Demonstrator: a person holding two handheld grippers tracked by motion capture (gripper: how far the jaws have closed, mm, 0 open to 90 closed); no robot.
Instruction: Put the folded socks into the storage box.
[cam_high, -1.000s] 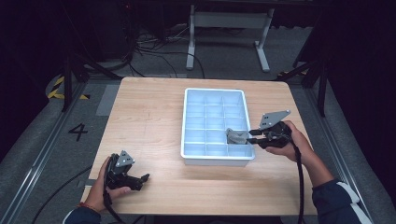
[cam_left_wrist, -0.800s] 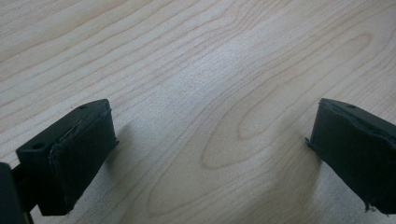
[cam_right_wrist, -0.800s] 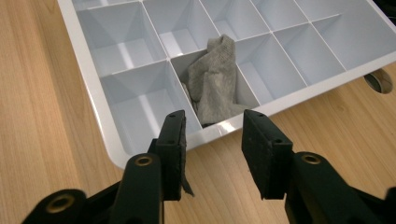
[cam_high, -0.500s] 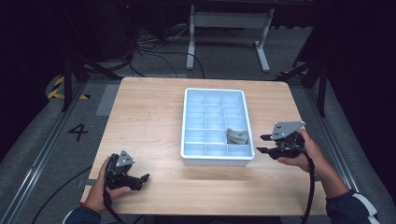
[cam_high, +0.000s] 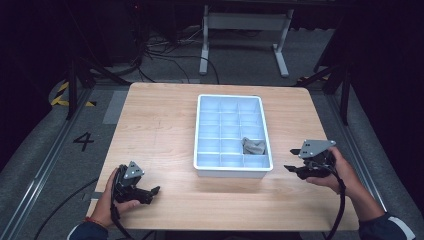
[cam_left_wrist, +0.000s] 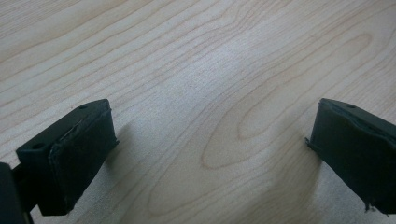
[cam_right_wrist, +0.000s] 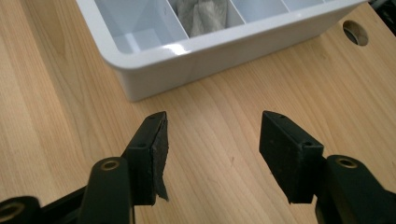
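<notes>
Right gripper (cam_high: 291, 168), jaws spread with nothing between them, is held low over bare wood just off the right wall of the white divided tray (cam_high: 201, 134), near its front right corner; in the right gripper view (cam_right_wrist: 212, 140) that corner stands close ahead of the jaw tips. Left gripper (cam_high: 153, 192), jaws likewise wide apart and empty (cam_left_wrist: 210, 149), rests near the front left edge of the wooden table (cam_high: 155, 125), well apart from the tray. A crumpled grey cloth (cam_high: 253, 146) lies in a right-column compartment, second row from the front. Open tabletop surrounds the tray on every side.
</notes>
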